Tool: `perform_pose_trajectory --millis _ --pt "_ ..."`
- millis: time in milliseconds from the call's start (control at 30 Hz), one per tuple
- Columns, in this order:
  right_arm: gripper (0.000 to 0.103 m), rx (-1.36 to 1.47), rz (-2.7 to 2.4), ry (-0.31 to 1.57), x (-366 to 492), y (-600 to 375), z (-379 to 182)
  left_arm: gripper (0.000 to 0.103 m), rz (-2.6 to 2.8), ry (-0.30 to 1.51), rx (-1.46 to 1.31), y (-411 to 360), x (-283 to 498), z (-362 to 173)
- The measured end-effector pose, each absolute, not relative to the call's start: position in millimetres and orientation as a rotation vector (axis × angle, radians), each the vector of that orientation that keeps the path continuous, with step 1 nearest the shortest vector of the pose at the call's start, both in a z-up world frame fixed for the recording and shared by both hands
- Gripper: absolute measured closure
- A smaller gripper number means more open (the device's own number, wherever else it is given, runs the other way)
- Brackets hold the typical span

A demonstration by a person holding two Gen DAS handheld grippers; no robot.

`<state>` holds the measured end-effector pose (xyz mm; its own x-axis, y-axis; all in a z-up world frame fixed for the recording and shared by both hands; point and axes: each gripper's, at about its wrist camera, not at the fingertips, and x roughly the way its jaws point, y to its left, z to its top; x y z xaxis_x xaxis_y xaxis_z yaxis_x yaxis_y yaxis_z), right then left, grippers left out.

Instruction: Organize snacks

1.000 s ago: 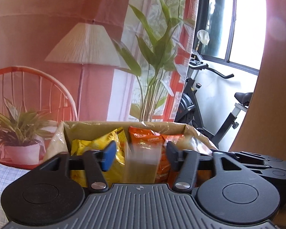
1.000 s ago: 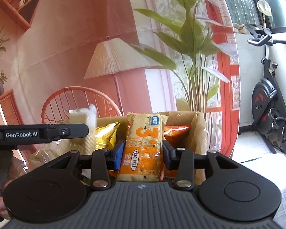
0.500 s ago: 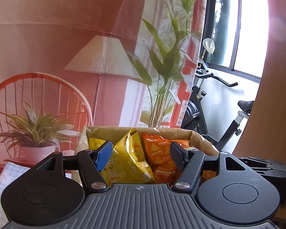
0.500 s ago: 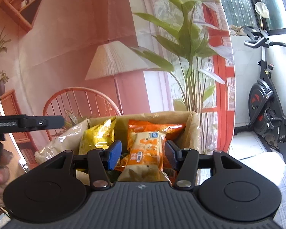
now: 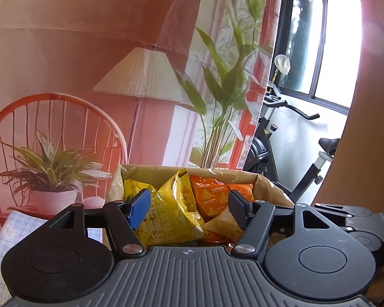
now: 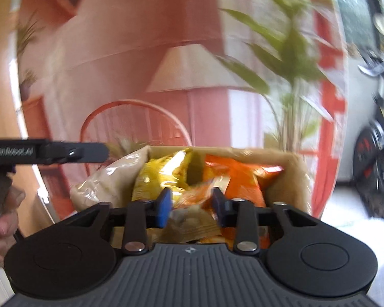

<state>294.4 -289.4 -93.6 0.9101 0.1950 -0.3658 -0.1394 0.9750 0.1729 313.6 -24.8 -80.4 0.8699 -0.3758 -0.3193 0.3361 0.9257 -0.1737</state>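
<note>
An open cardboard box lined with clear plastic holds the snacks. A yellow bag leans at its left and orange bags stand at its right. A pale biscuit packet lies in front of the orange bags. My left gripper hovers before the box, open, with nothing between its fingers. In the blurred right wrist view my right gripper is at the near side of the box. Its jaws are closing. The orange-and-white packet lies loose in the box beyond them, and neither pad touches it.
A printed backdrop with a lamp, a chair and plants hangs behind the box. An exercise bike stands at the right, beside a wooden panel. A checked cloth covers the table. A hand grips the left tool's handle.
My right gripper let go of the orange-and-white packet, which dropped into the box, then drew back with narrowing jaws. A pale packet fell from my left gripper; the box now sits further right in its view.
</note>
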Motion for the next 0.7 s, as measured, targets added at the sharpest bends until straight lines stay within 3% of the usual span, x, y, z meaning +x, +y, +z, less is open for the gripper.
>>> perform_pose_trajectory --millis 433,467,567,700 --pt "0.072 0.139 0.027 0.417 294.9 -304.9 -88.8 0.034 -0.352 0.347 -0.13 -16.7 308.1 -79.0" --pt "0.069 0.142 0.045 0.414 293.6 -305.1 -86.9 0.034 -0.353 0.347 -0.129 -17.7 307.5 -79.4" --pt "0.041 0.104 0.117 0.419 291.6 -295.4 -81.4 0.034 -0.355 0.351 -0.128 -19.0 306.2 -81.0" --pt "0.037 0.034 0.175 0.436 291.2 -277.0 -79.7 0.034 -0.354 0.352 -0.122 -18.7 305.0 -82.0"
